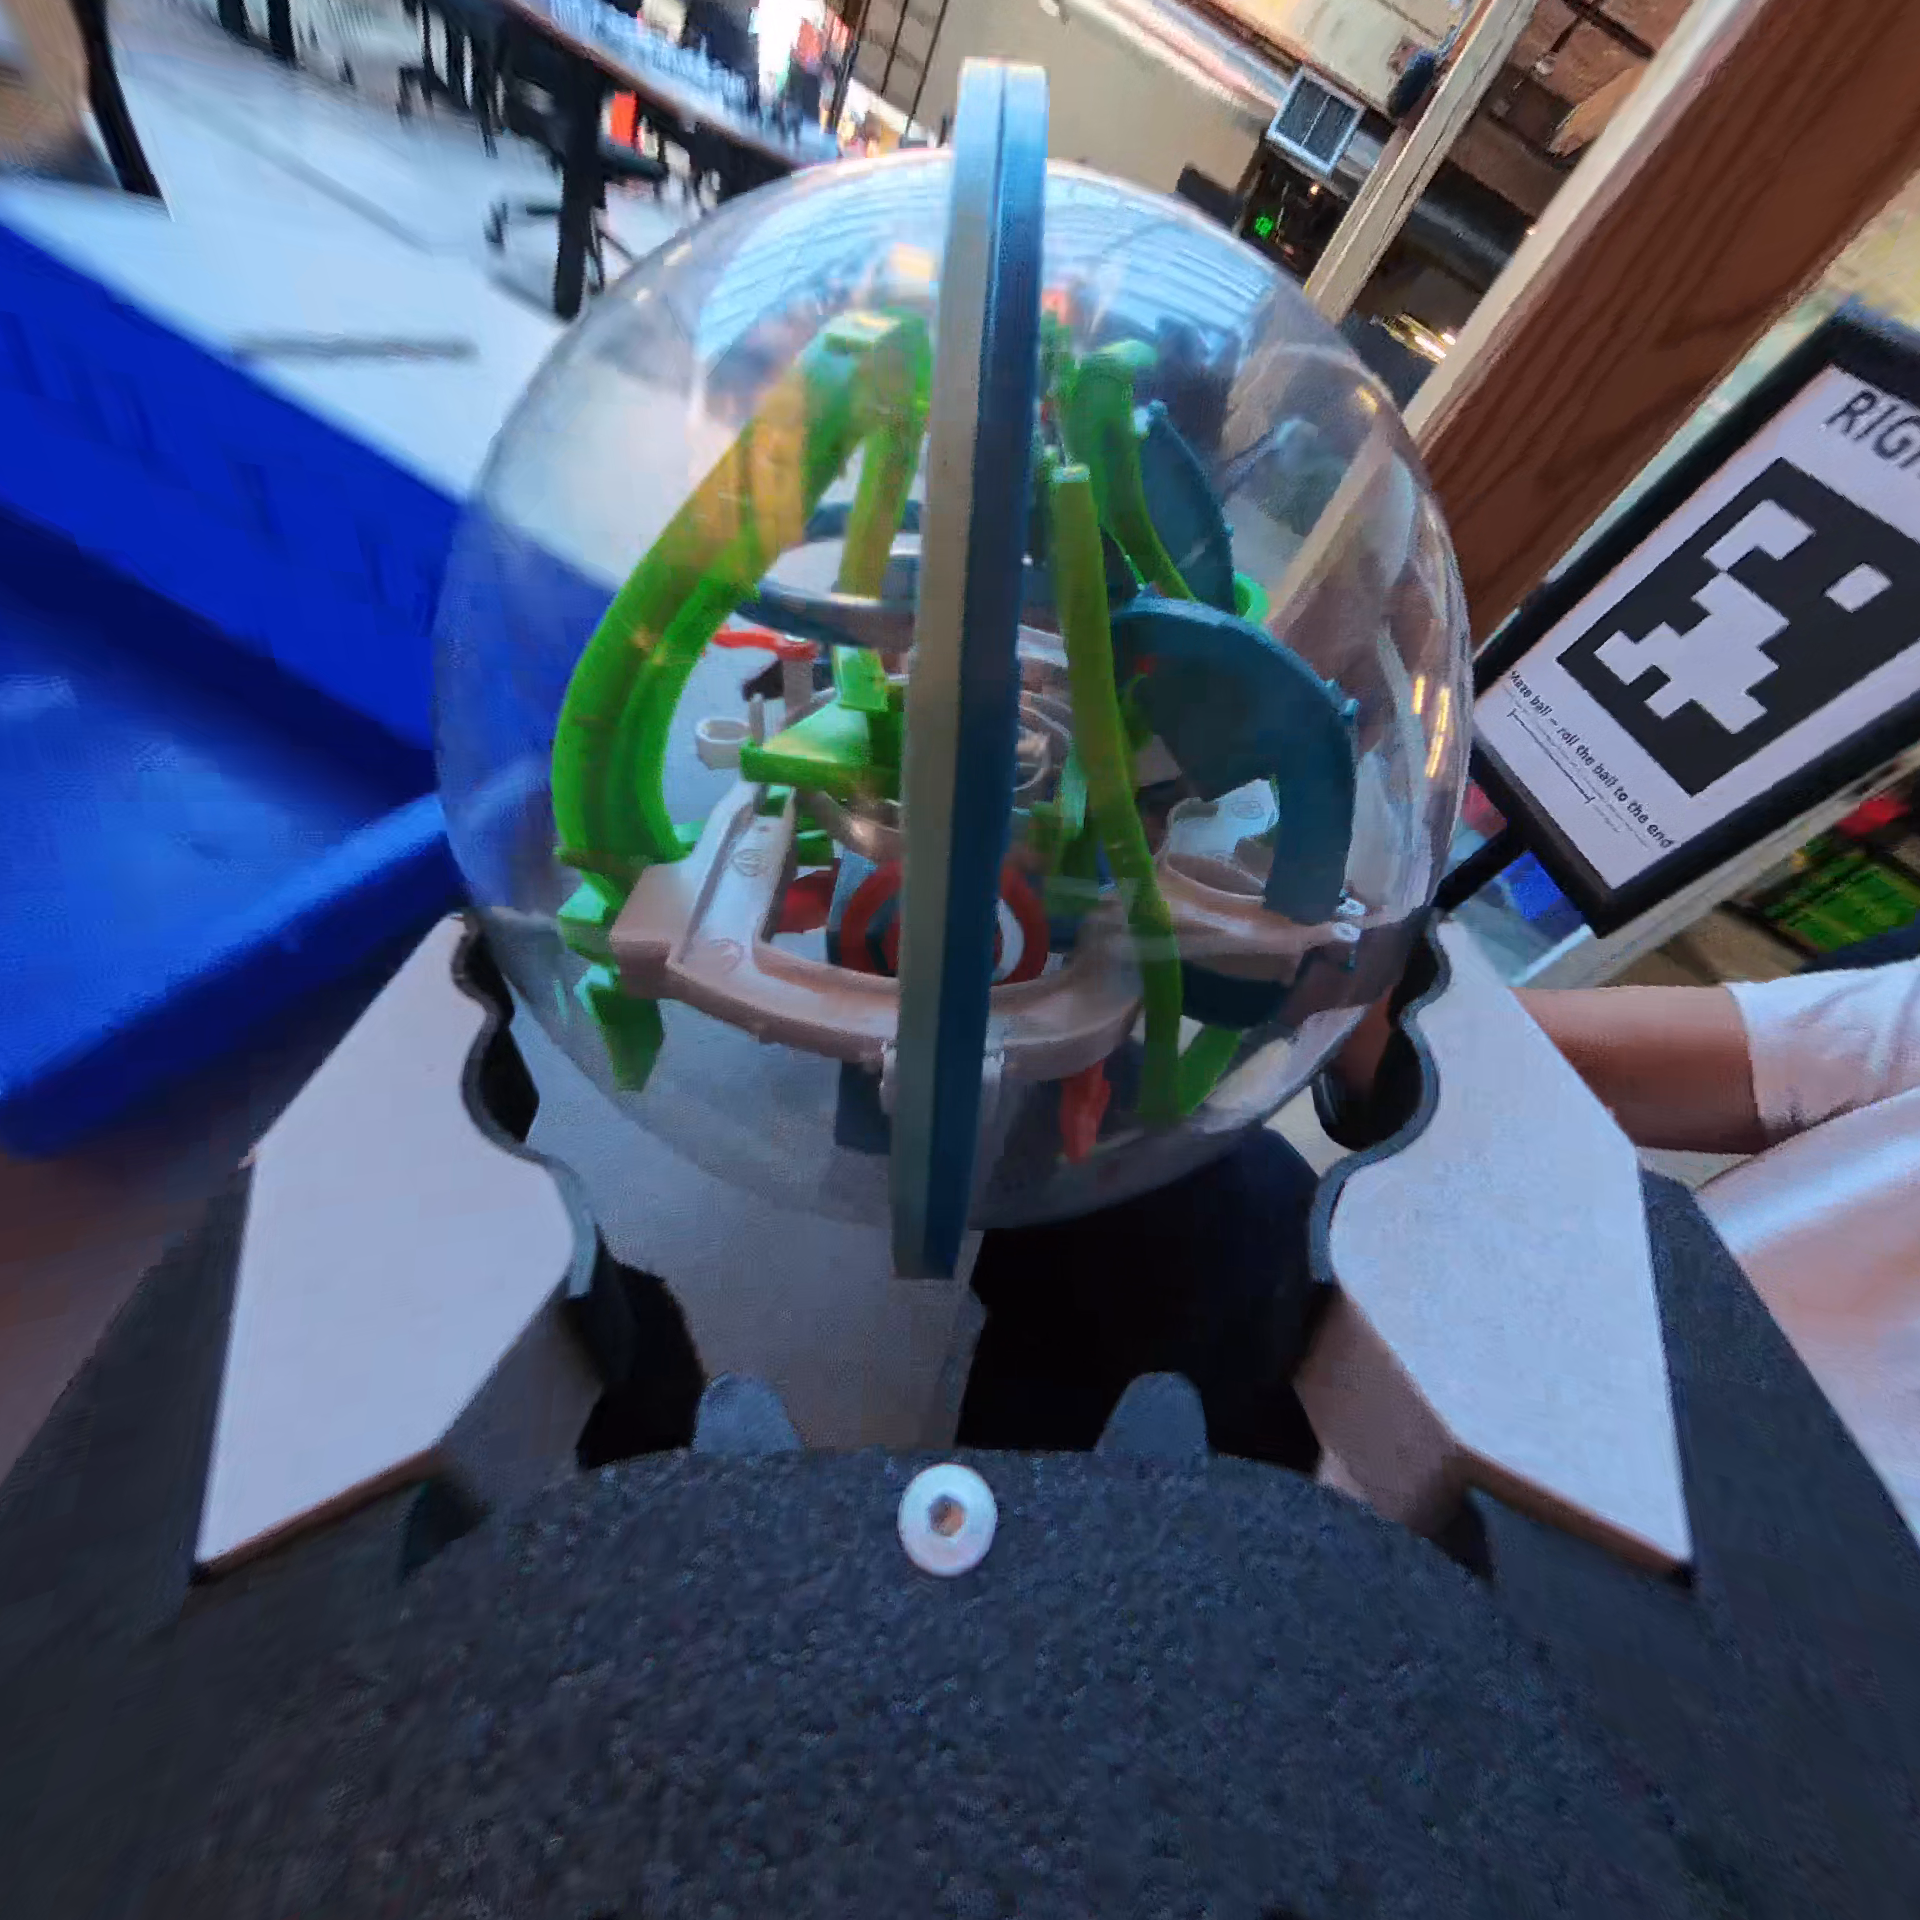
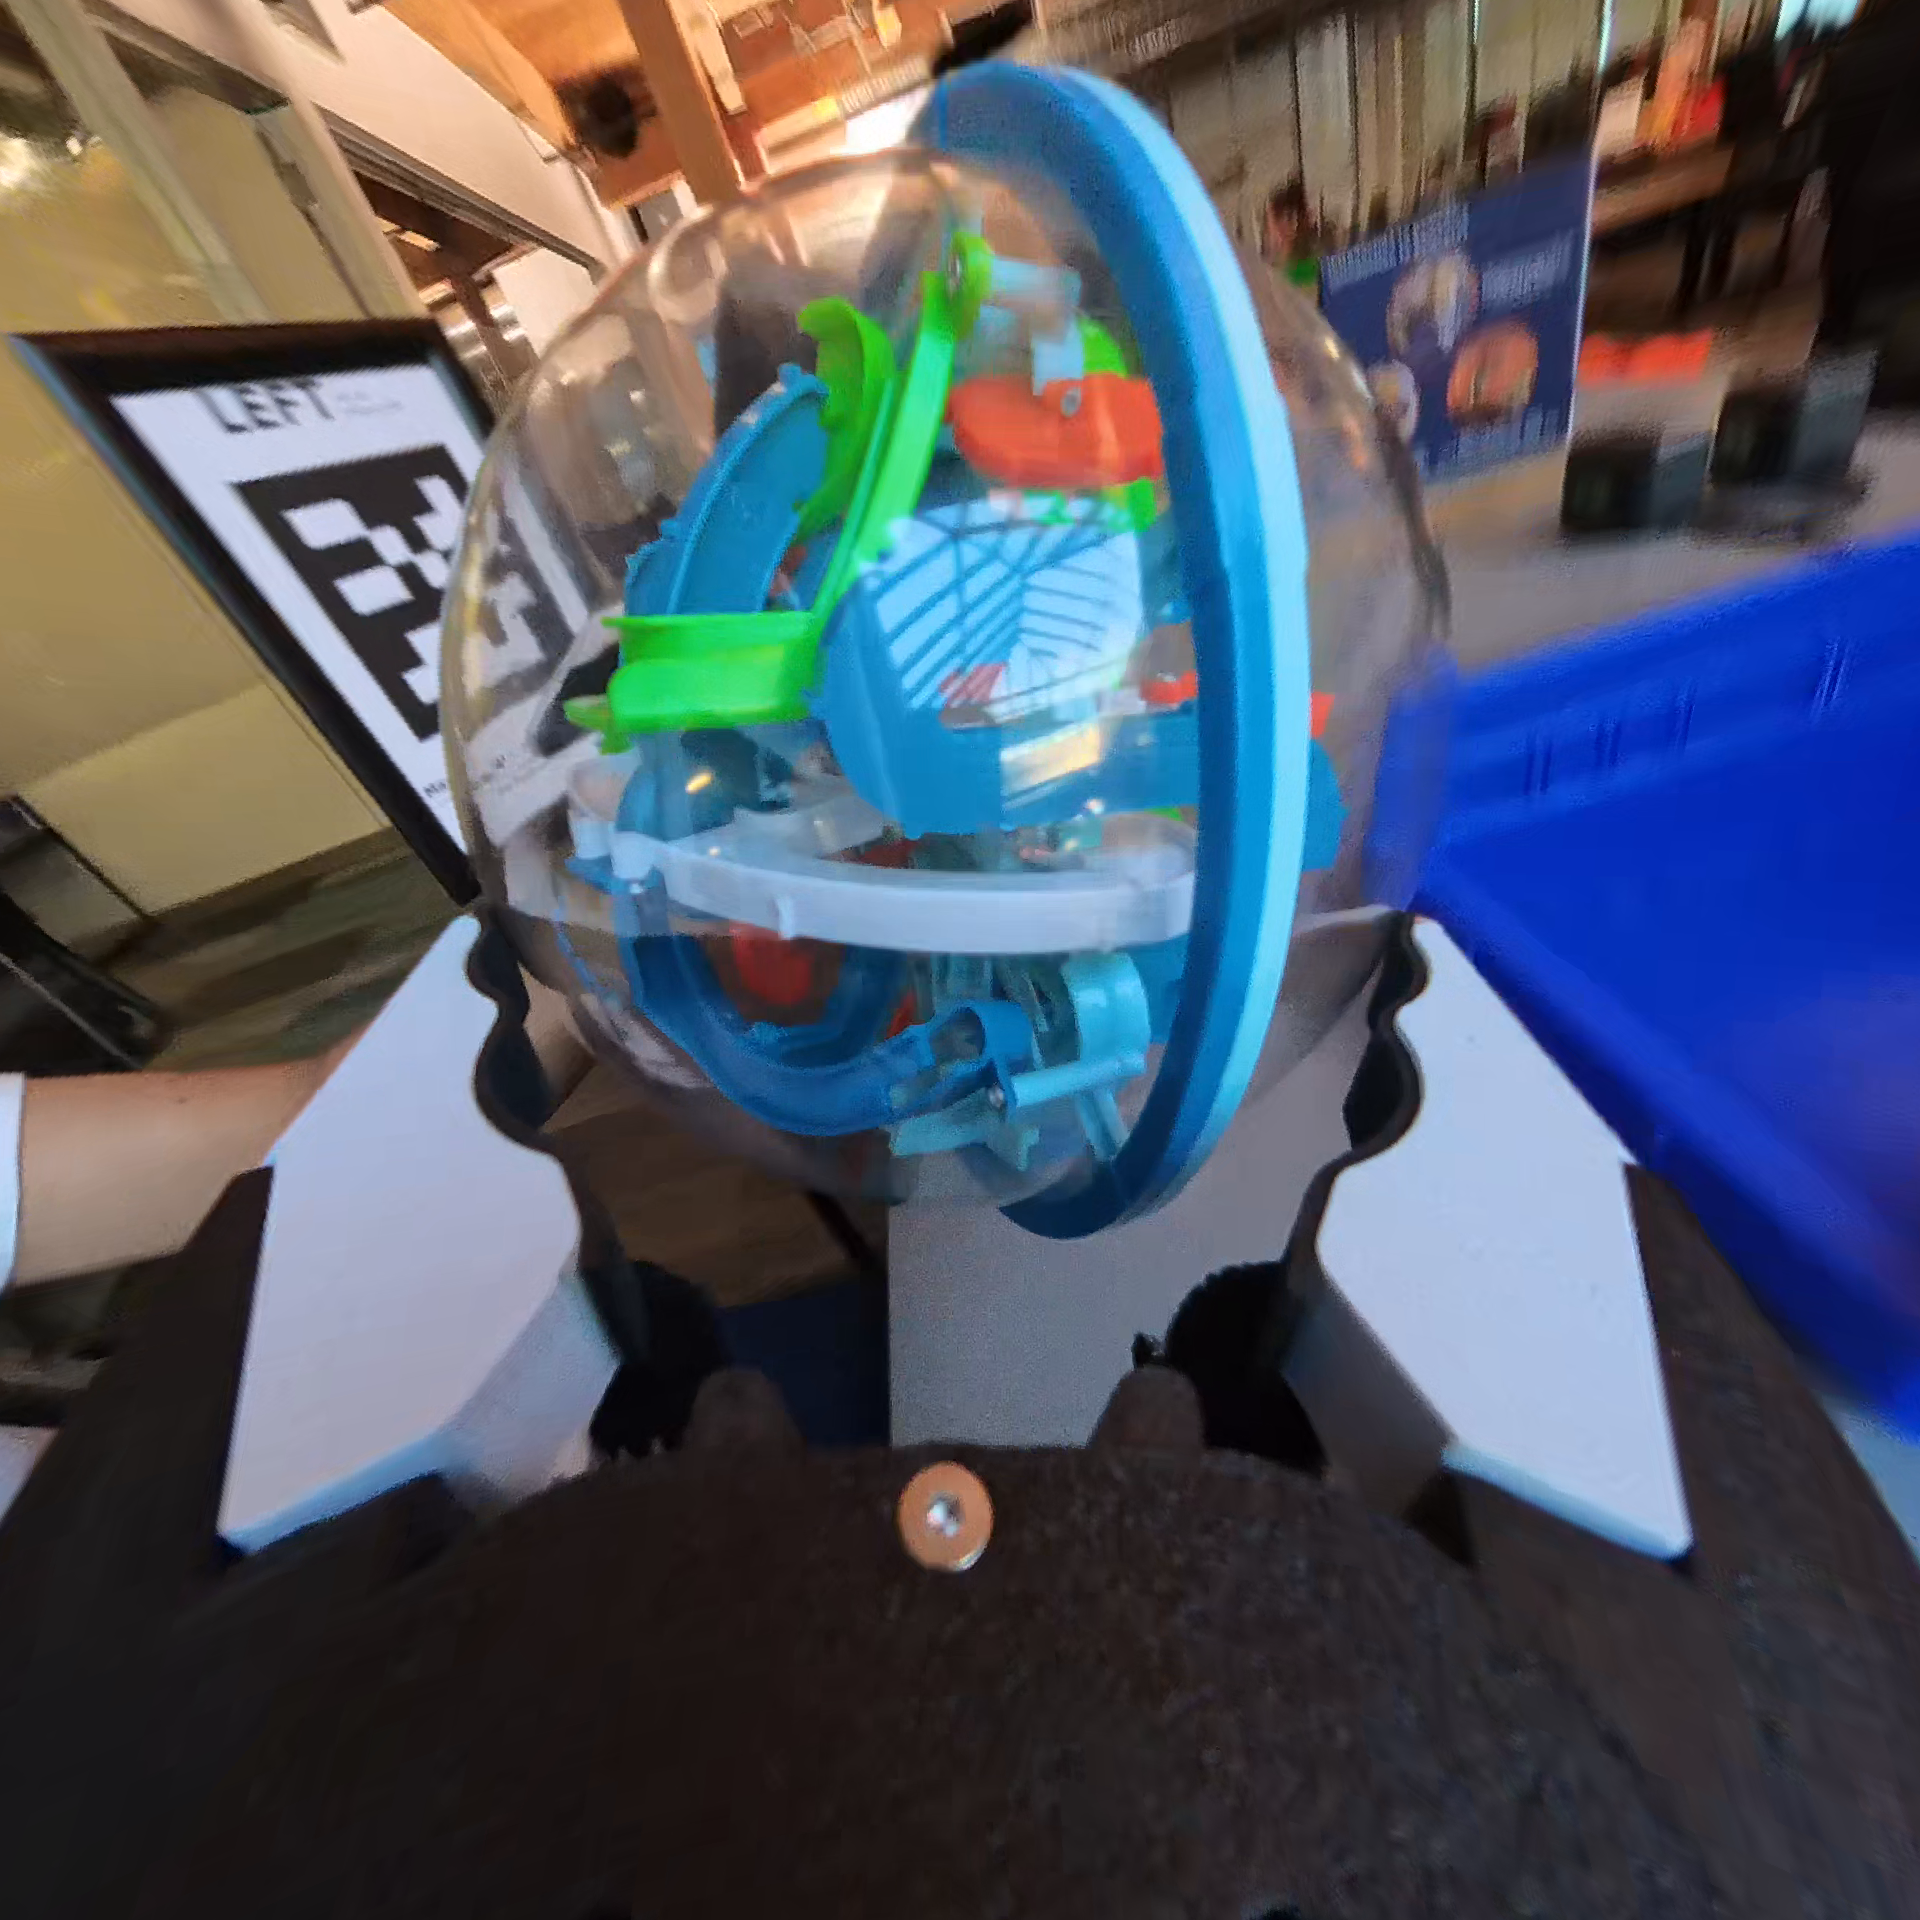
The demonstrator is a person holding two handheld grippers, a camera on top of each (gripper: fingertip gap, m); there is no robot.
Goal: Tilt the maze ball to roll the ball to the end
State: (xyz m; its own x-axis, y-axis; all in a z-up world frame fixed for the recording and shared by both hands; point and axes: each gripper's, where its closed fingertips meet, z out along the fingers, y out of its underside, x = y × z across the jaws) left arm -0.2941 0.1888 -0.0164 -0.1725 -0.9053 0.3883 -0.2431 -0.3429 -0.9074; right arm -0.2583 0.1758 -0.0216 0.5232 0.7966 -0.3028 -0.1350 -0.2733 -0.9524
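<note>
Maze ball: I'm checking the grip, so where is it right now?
The maze ball fills the centre of both wrist views, held off the table between the left tongs and right tongs, its blue ring running roughly vertical.

We see a black-framed sign point(image 1: 1704, 665) with a square marker and printed words right of the left claw, another framed sign point(image 2: 343, 561) left of the right claw.

maze ball point(image 1: 951, 675) between fingers point(image 1: 1496, 1174)

Glossy clear plastic maze ball point(image 1: 1195, 436); rough matt claw point(image 1: 951, 1039) housing.
</note>
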